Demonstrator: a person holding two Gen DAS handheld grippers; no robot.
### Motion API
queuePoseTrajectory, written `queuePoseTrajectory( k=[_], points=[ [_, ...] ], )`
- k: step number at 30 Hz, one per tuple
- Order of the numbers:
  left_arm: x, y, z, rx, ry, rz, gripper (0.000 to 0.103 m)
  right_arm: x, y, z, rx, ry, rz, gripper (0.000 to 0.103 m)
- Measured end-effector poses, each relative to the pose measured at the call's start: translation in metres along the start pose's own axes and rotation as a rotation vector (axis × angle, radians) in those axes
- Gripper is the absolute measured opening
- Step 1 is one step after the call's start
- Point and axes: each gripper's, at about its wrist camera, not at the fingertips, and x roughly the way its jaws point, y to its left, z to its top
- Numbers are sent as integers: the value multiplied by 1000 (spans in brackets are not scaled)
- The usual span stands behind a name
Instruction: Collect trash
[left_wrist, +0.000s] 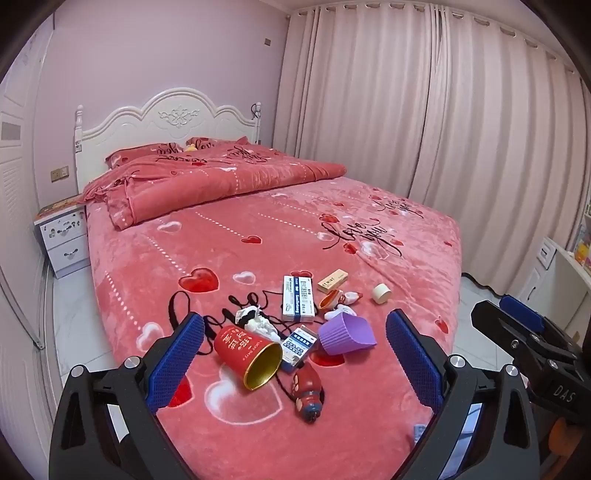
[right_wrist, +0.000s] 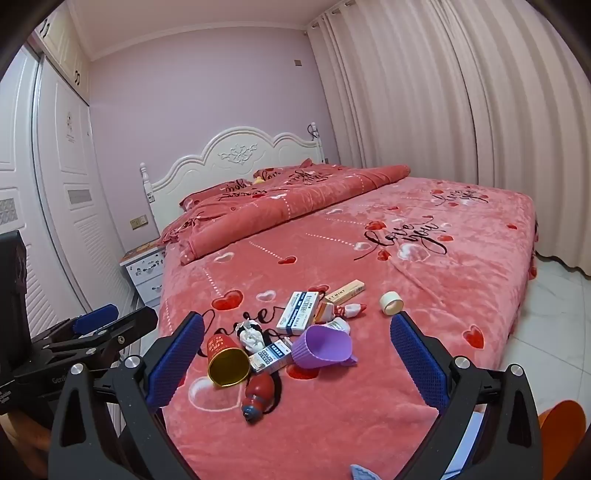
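I am holding the left claw (left_wrist: 295, 354) and right claw (right_wrist: 297, 358) wide and empty above the bed (left_wrist: 369, 229). The trash is lying just ahead: the red cup (left_wrist: 245, 356), tipped mouth toward me, is sitting nearer the left claw. The purple cup (right_wrist: 323, 347), small boxes (left_wrist: 298, 298) and black cord (left_wrist: 236, 301) are crowding around it.

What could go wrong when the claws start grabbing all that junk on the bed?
The red cup lies on its side, so it might roll off the bed's near edge if nudged. The black cord winds under the pile and could drag other pieces along. Both claws, left and right, are open and holding nothing.
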Motion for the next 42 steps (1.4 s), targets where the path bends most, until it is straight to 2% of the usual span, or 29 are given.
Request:
queuePoseTrajectory(
  k=[9, 20, 42],
  points=[
    [-2, -3, 1, -6, -10, -6, 97, 1, -1, -3, 11, 12, 1, 99],
    [6, 6, -14, -10, 9, -8, 97, 3, 1, -5, 12, 19, 3, 99],
    [4, 2, -14, 6, 33, -6, 97, 8, 2, -9, 16, 25, 1, 99]
  ],
)
